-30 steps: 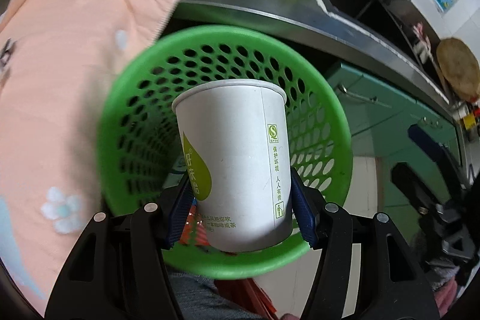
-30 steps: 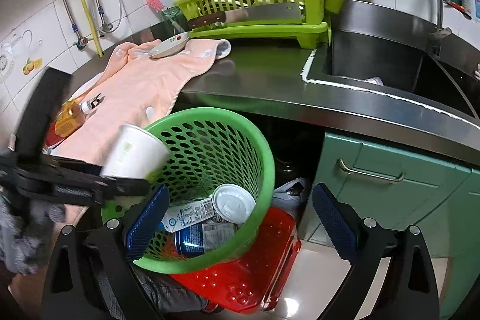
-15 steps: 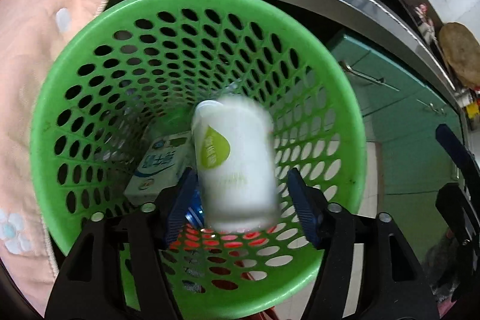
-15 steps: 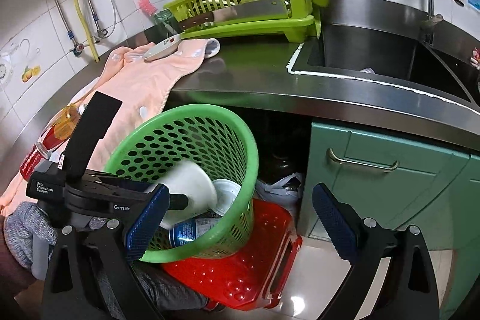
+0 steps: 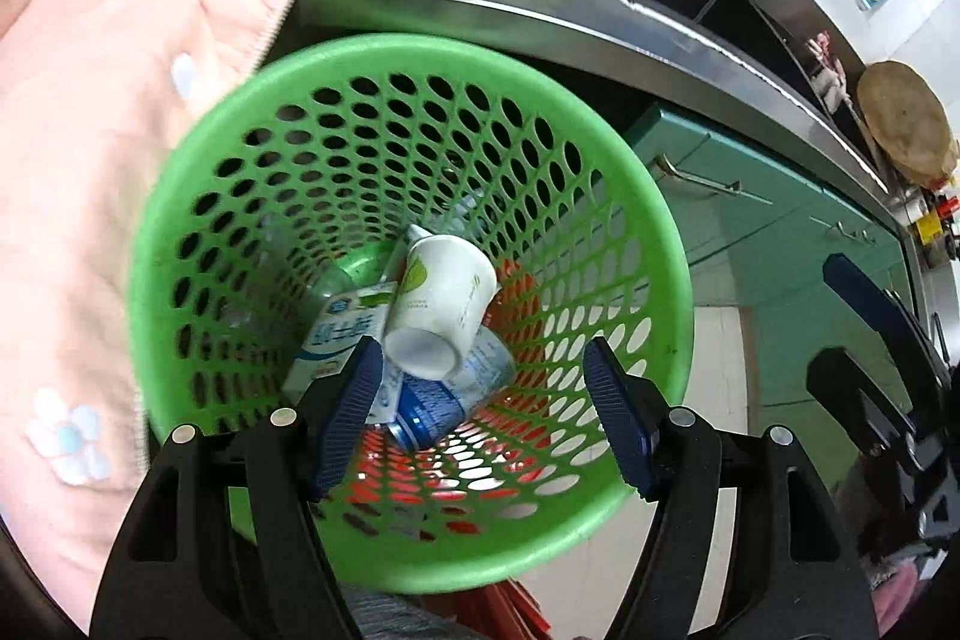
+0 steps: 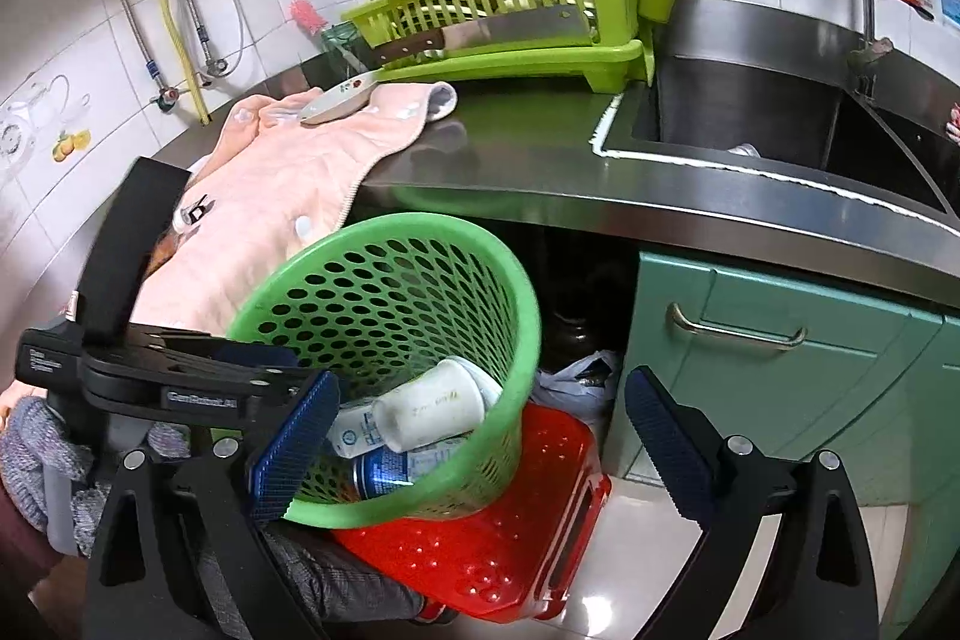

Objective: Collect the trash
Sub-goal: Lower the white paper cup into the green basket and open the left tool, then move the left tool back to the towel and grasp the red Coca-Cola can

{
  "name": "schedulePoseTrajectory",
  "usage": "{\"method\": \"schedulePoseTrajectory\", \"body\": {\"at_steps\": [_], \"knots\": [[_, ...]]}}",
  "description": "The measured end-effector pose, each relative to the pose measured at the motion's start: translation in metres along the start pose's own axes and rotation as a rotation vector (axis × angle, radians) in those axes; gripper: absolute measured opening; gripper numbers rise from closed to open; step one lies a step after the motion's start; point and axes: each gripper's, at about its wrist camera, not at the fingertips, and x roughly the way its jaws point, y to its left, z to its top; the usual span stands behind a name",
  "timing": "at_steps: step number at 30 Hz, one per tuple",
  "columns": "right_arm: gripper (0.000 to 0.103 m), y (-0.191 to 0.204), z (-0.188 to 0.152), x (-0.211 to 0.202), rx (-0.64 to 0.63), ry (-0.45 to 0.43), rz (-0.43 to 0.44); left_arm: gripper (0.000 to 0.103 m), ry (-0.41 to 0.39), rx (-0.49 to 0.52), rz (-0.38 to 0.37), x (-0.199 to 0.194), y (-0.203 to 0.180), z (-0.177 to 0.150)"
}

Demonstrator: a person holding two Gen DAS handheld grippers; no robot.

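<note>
Kitchen; steel table [image 6: 540, 172] ahead of the right hand-held gripper [image 6: 474, 436], carrying a pink towel [image 6: 282, 196] and a lime dish rack [image 6: 516, 34], with the sink [image 6: 750, 112] set in to the right; teal cabinet doors [image 6: 780, 376] below. Green perforated basket [image 5: 630, 196] sits directly ahead of the left hand-held gripper [image 5: 480, 409], just beside the table edge, on a red crate [image 6: 510, 538]. Paper cup [image 5: 441, 304] lies tilted inside the basket atop a carton [image 5: 345, 334] and a blue can [image 5: 438, 400]. Left hand-held gripper released, fingers spread over the basket mouth; right hand-held gripper released, empty, near the basket's side.
</note>
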Motion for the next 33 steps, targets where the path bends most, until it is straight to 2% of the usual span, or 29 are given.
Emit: {"method": "schedulePoseTrajectory", "body": {"at_steps": [15, 33], "knots": [[0.093, 0.057, 0.01, -0.003, -0.09, -0.007, 0.065, 0.069, -0.105, -0.075, 0.044, -0.069, 0.052, -0.028], [0.093, 0.151, 0.019, 0.02, -0.208, 0.024, 0.182, 0.069, -0.222, -0.192, 0.122, -0.15, 0.128, -0.086]]}}
